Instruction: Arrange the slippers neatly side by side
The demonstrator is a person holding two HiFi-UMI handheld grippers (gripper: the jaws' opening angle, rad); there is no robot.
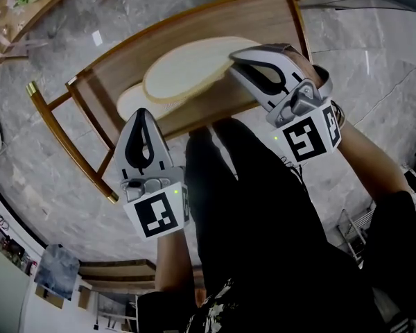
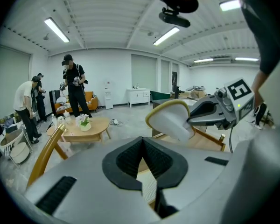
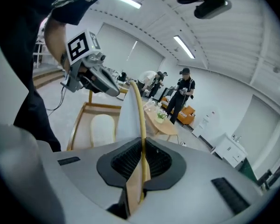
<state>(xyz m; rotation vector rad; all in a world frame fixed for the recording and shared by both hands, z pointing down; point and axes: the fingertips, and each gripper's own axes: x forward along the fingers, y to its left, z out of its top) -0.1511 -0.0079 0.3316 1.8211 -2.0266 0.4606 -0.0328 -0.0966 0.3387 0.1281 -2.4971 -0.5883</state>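
One slipper is clamped edge-on in the right tool and held above the desk. The other slipper lies just ahead of the left tool, whose jaws are together, apparently empty. No pairing is done; placing alongside remains.

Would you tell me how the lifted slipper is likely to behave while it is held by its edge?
Probably fairly stiff: the slipper juts out from the right hand-held gripper without drooping. Likely light, since a pinch at the rim carries it. It may pivot in that narrow grip.
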